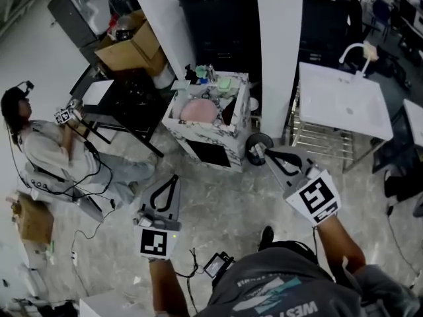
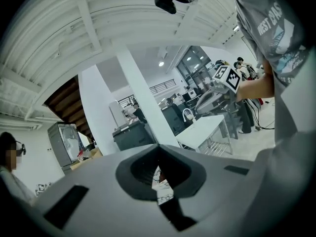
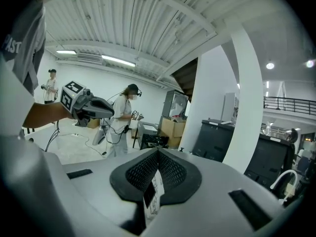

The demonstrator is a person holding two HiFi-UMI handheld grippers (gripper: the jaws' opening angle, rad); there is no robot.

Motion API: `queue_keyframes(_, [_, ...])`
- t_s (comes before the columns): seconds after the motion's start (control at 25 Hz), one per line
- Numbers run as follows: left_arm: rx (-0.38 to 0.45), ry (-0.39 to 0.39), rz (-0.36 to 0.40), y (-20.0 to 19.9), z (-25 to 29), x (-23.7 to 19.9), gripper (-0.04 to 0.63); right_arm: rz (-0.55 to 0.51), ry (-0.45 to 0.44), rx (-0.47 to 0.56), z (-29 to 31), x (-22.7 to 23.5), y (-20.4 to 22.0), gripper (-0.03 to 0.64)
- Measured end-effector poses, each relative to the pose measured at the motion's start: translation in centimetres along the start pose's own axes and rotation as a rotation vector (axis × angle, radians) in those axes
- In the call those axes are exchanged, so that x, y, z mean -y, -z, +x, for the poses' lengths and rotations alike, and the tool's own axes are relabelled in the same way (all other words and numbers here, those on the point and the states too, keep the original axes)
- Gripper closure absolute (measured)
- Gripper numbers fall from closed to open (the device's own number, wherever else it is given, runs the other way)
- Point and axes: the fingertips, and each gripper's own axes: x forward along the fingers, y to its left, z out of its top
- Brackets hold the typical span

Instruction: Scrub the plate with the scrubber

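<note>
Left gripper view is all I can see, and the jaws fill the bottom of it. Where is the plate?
Observer: The head view shows a pink plate in the open top of the marble-patterned cabinet, ahead of both grippers.
Operator: Is either gripper on it?
Observer: No. The left gripper and the right gripper are both in the air, short of the cabinet and apart from it.
Operator: Is the right one carrying a scrubber?
Observer: No. The right gripper view shows its jaws together with nothing between them.
</note>
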Motion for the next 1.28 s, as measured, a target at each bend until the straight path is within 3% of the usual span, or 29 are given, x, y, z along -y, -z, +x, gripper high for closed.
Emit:
queue_keyframes(0.24, [-0.02, -0.006, 0.047, -1.3, 5.3, -0.5, 0.595, 0.016, -0.034, 0.015, 1.9, 4.6, 1.2, 0.588])
queue_keyframes(0.68, [-0.042, 0.023, 0.033, -0.3, 11.1, -2.4, 0.595, 0.059, -0.012, -0.017, 5.1, 9.4, 3.7, 0.588])
queue_keyframes(1.28, [0.066, 0.142, -0.043, 6.2, 18.7, -14.8, 0.595, 0.064, 0.158, -0.117, 16.4, 11.7, 1.7, 0.587])
